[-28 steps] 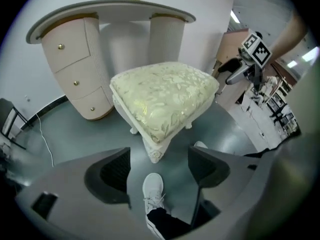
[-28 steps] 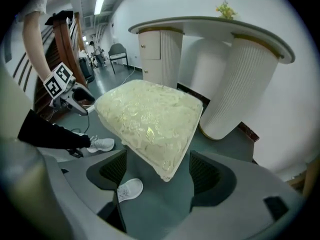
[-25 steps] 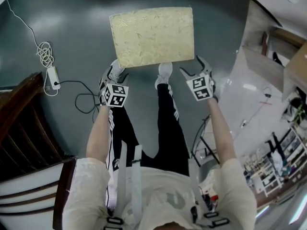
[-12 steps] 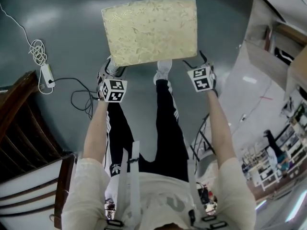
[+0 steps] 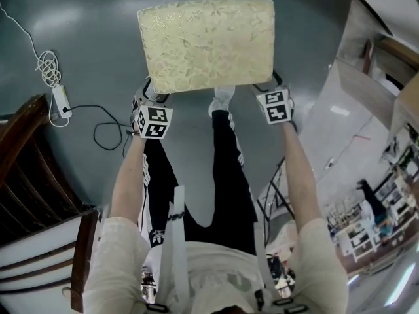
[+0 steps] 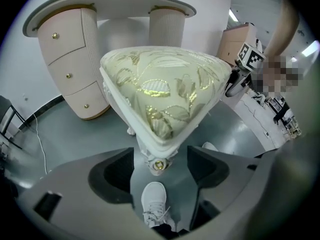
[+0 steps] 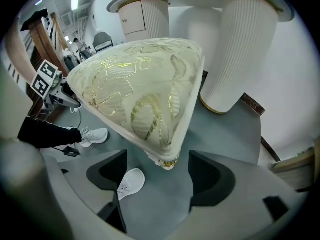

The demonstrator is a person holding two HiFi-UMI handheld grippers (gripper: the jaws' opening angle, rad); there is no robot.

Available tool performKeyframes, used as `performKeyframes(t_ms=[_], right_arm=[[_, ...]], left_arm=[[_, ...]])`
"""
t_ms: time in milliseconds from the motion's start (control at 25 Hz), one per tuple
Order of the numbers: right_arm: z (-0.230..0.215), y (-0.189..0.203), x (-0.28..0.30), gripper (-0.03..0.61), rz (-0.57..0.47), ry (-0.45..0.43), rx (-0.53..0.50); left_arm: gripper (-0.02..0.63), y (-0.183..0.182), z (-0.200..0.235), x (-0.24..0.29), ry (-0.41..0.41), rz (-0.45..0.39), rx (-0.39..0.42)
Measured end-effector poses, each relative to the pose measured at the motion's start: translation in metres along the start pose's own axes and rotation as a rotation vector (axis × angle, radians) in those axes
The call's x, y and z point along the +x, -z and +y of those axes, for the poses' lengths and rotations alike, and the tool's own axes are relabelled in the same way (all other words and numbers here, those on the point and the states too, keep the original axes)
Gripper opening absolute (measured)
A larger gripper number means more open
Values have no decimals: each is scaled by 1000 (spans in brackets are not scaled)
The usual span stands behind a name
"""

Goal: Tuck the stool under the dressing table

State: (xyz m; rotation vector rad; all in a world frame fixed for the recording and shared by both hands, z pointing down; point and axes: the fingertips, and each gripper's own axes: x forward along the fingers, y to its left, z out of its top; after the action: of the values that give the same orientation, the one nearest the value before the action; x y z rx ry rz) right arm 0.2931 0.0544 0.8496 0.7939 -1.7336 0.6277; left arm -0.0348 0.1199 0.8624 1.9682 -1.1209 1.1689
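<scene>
Over grey floor (image 5: 78,18), your left hand-held gripper (image 6: 160,158) and right hand-held gripper (image 7: 157,166), jaws apart, straddle corners of the crosswise stool (image 5: 206,43); only gripper views show the dressing table (image 6: 110,4).

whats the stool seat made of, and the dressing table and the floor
Stool seat: padded woven fabric, cream with a shiny gold leaf pattern, probably brocade; the gold threads glint.
Dressing table: looks like painted wood or board, a smooth pale pink finish with fluted sides and small gold knobs.
Floor: smooth grey, perhaps vinyl or coated concrete; it gives soft reflections of the lights.
</scene>
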Motion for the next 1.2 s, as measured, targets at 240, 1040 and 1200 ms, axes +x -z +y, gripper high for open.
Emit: performKeyframes(t_ms=[240, 1040, 1200], right_arm=[[-1, -12, 6, 298, -27, 2, 2], [0, -10, 8, 282, 9, -19, -53], [5, -16, 5, 281, 3, -26, -62]], left_arm=[[293, -9, 0, 4, 2, -20, 13], [287, -10, 5, 4, 109, 18, 159], [285, -19, 17, 3, 102, 19, 189]])
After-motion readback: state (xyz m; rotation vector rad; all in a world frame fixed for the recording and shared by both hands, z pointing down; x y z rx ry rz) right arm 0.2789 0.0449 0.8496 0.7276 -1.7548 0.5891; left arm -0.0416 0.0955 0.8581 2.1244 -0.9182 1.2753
